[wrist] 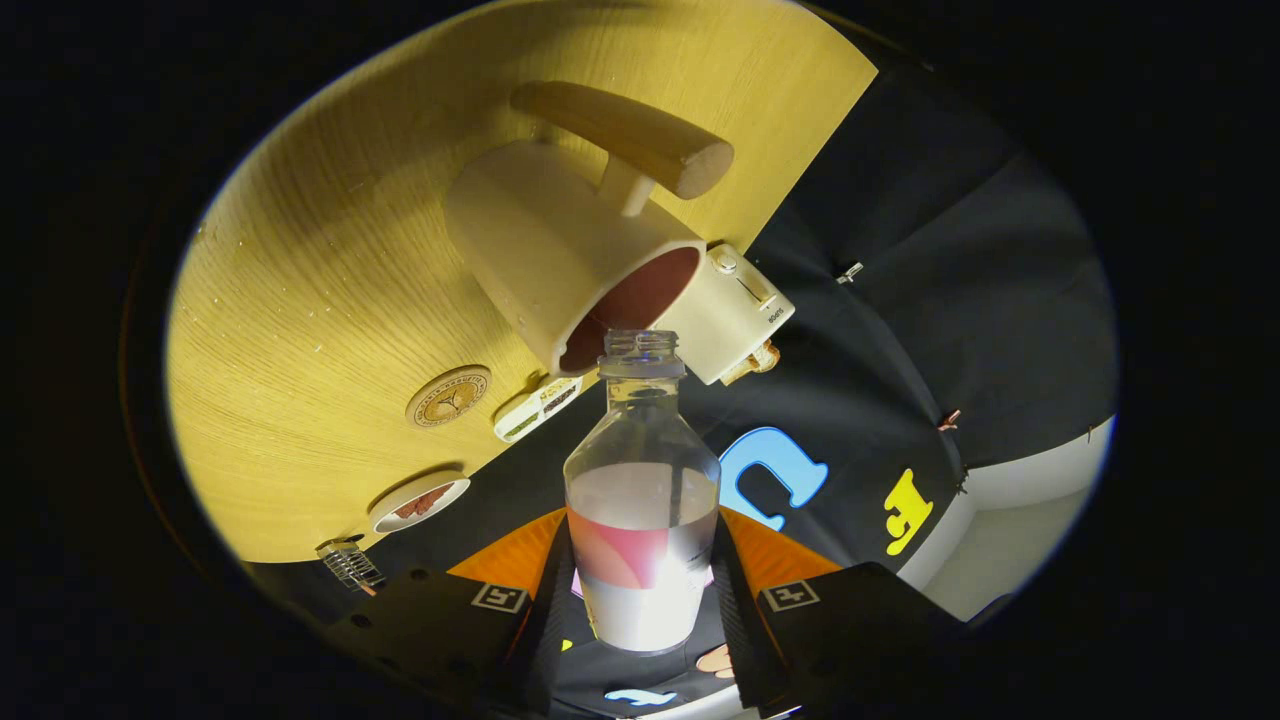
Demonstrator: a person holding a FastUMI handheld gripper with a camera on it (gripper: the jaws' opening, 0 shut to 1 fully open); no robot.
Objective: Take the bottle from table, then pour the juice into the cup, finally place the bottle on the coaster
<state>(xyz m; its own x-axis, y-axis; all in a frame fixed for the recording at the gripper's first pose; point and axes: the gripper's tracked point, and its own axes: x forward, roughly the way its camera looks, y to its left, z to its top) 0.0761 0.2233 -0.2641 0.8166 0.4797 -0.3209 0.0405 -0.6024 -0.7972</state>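
A clear, uncapped bottle sits between my fingers, and my gripper is shut on its lower body. Pale liquid fills the lower half of the bottle. The whole scene is rolled, so the bottle is tilted toward the wooden table. Its open mouth is right at the rim of a cream cup with a wooden handle and a dark reddish inside. No stream of liquid can be made out. A round wooden coaster lies on the table beside the cup.
A white boxy device stands at the table's edge just behind the cup. A small flat white box lies between the coaster and the bottle. A small white dish sits near the table's edge beyond the coaster.
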